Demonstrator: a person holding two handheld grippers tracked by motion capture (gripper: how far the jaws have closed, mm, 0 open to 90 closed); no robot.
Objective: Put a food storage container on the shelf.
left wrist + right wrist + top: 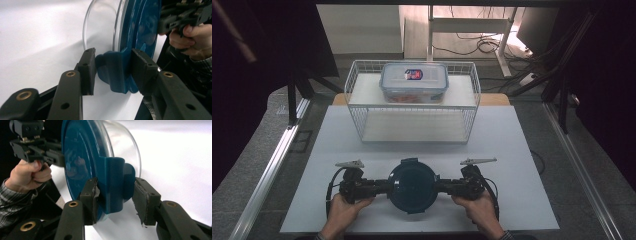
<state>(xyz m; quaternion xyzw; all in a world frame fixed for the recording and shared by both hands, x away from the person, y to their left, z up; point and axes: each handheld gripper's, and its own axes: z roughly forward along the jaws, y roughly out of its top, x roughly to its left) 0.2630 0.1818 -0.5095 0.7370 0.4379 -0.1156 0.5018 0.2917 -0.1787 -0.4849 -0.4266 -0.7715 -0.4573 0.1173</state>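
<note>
Black jaws of my left gripper (pixel 112 67) stand part open astride one blue latch tab (pixel 113 71), one pad touching, the other just clear. My right gripper (pixel 115 197) likewise straddles the opposite tab (pixel 116 185), jaws part open, one pad touching it. Item: round container (pixel 412 185), clear glass bowl under a dark blue lid with fold-down tabs, lying on the white table (pixel 522 150) near its front edge, between both grippers. Beyond: wire rack (pixel 412 107) bearing a rectangular lidded box (pixel 414 81).
</note>
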